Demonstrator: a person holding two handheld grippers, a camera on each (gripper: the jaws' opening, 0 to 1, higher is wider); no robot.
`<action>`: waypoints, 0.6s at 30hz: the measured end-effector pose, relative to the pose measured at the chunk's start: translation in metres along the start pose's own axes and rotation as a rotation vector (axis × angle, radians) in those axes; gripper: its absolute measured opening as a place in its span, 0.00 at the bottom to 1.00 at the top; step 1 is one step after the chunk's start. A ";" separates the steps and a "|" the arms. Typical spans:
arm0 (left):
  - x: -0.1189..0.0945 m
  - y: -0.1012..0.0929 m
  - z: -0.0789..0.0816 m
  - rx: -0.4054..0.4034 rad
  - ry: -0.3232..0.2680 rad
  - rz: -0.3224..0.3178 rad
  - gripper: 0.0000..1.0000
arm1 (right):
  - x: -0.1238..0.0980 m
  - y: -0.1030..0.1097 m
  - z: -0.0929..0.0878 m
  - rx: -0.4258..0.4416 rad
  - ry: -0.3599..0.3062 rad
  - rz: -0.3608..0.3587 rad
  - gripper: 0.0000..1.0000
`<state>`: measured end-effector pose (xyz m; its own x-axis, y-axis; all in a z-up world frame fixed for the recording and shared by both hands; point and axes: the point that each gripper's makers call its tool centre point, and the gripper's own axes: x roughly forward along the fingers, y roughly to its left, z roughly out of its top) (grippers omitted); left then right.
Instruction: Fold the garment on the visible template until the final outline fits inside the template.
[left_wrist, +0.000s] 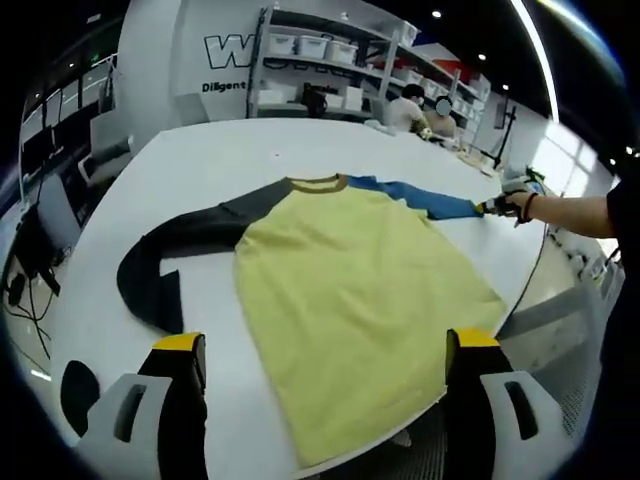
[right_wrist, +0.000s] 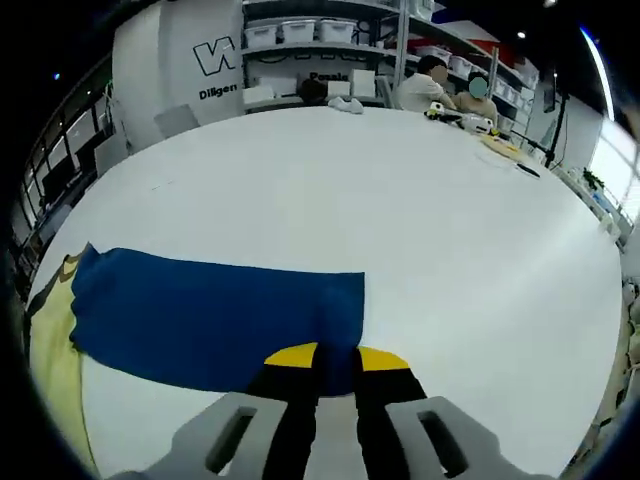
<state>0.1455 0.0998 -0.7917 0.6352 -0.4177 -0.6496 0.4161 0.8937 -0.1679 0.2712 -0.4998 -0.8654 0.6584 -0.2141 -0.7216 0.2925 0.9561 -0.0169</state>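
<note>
A yellow shirt (left_wrist: 360, 290) with a dark grey sleeve (left_wrist: 165, 260) and a blue sleeve (left_wrist: 420, 197) lies flat on the white table (left_wrist: 200, 160). My left gripper (left_wrist: 325, 375) hovers open above the shirt's hem, its jaws wide apart with nothing between them. In the left gripper view a person's hand holds the right gripper (left_wrist: 500, 207) at the cuff of the blue sleeve. In the right gripper view the blue sleeve (right_wrist: 215, 310) stretches left to the yellow body (right_wrist: 55, 370), and my right gripper (right_wrist: 337, 358) is shut on its cuff edge.
Shelves with white bins (left_wrist: 320, 45) stand beyond the table, and people (left_wrist: 410, 108) sit at its far end. Chairs (left_wrist: 55, 215) and cables are on the floor at the left. The table's edge (left_wrist: 540, 270) runs close by the shirt's right side.
</note>
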 end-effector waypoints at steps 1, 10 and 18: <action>0.000 0.001 0.000 -0.002 -0.002 0.001 0.97 | 0.001 -0.001 0.000 0.022 -0.005 0.000 0.02; -0.002 0.001 0.000 0.005 0.003 -0.012 0.97 | -0.007 0.005 0.002 0.102 -0.011 0.013 0.00; -0.002 0.000 -0.001 0.013 0.004 -0.021 0.98 | -0.021 0.023 0.024 0.120 -0.083 0.069 0.00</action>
<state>0.1438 0.1007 -0.7909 0.6236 -0.4356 -0.6491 0.4379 0.8825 -0.1716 0.2806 -0.4777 -0.8339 0.7333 -0.1688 -0.6586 0.3216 0.9396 0.1172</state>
